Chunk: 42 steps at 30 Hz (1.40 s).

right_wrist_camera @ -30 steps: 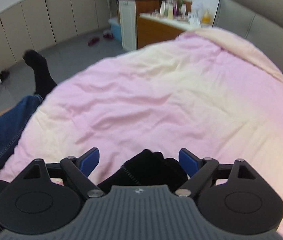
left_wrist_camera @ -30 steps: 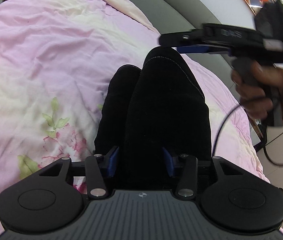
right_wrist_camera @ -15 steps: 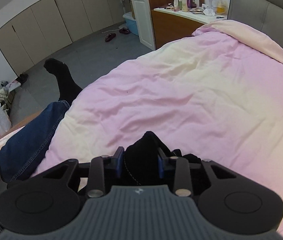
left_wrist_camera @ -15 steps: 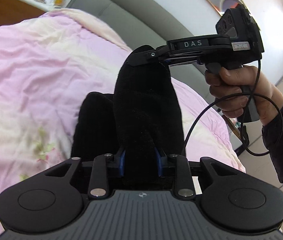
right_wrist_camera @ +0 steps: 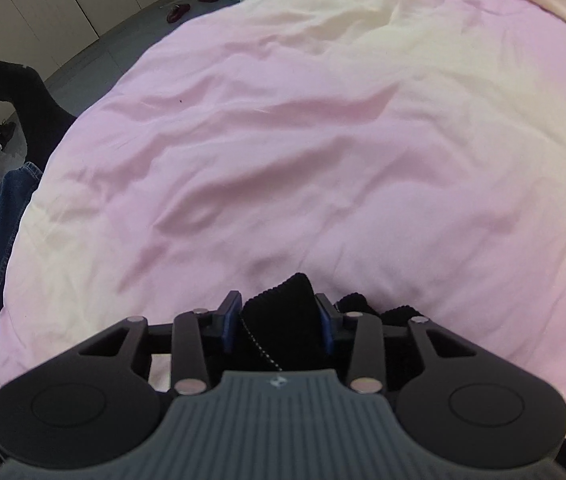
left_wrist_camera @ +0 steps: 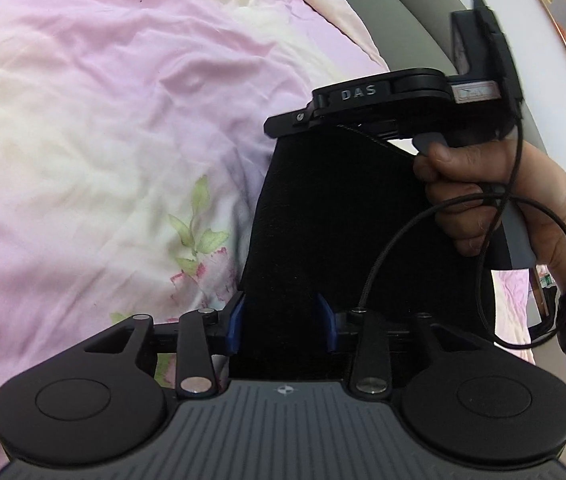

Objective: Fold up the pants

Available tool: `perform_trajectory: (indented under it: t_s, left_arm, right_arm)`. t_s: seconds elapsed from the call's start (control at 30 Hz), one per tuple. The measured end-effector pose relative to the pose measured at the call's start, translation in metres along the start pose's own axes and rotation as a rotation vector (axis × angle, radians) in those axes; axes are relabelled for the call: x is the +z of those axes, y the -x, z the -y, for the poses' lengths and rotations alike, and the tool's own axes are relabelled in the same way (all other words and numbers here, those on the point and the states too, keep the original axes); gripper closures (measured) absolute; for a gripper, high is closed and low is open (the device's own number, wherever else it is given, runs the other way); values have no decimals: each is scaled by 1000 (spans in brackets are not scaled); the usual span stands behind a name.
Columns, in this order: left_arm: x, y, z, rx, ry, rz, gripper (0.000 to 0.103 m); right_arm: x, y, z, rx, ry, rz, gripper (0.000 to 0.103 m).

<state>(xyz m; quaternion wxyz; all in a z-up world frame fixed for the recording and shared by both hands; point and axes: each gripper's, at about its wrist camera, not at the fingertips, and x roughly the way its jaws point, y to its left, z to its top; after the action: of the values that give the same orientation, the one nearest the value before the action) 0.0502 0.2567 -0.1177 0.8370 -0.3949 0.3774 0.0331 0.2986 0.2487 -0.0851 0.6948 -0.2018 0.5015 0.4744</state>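
The black pants (left_wrist_camera: 323,216) hang stretched between the two grippers above the pink quilt (left_wrist_camera: 103,120) on the bed, their long axis running from the left gripper (left_wrist_camera: 281,322) up and away to the right gripper (left_wrist_camera: 367,118). Both sets of fingers stand partly apart with bunched fabric filling the gap, pads pressing on it while the jaws ease open. In the right wrist view, the right gripper (right_wrist_camera: 279,322) pinches a ribbed edge. Laying the fold down likely means lowering both ends together.
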Motion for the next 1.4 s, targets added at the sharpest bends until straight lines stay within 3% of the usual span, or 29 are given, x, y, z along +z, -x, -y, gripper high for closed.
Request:
perform_trajectory:
  t_s: [0.1,0.3,0.37,0.43,0.63,0.8,0.97,1.1,1.23,1.33,1.4]
  left_arm:
    - [-1,-2,3,-17,-13,-5,55]
    - [-5,1,4,-13,-9,8,54]
    - [-5,1,5,-6,-13,10,54]
    - [-5,2,7,5,-22,15,52]
    - [-6,1,5,26,-36,33,49]
    - [-6,3,7,34,-57,38,43]
    - [-6,3,10,39,-61,39,43]
    - [-8,1,10,31,-62,39,40]
    - [-10,0,14,15,-73,49,39]
    - [-12,1,17,43,-110,68,39]
    - [-13,3,15,49,-111,65,39]
  right_arm:
    - [-15,35,-9,-29,70,112,60]
    - [-62,119,6,-96,-57,338,61]
    - [-75,129,8,-130,-104,332,69]
    - [-83,121,6,-177,-137,273,72]
    - [-89,52,14,-276,-160,219,72]
    - [-93,74,29,-189,-256,343,72]
    - [-144,130,24,-189,-347,524,71]
    - [-172,127,28,-239,-415,544,74]
    - [-156,85,37,-353,-343,456,74]
    - [-148,91,43,-311,-362,472,69]
    - [-160,113,39,-262,-414,541,70]
